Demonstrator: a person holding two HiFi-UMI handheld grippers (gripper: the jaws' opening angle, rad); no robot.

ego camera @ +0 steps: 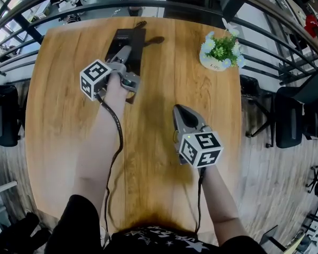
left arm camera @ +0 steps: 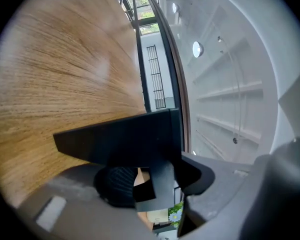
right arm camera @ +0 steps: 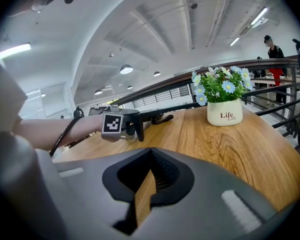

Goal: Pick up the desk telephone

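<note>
nearest the lens, the right claw is held low over the worktop, well short of the desk telephone and off to its right. its jaws are drawn almost together, so that only a thin slit of wood grain is seen between them, and nothing is held.

the desk telephone, black and flat, is set on the far half of the worktop. a coiled cord is seen trailing from its far right side.

the left claw is placed at the telephone's near end and is tipped on its side. its jaws are set part-way apart and are closed on the telephone's black near edge, which is seen spanning the gap between the pads.

a white pot of flowers is stood to the right of the telephone, well apart from it.
</note>
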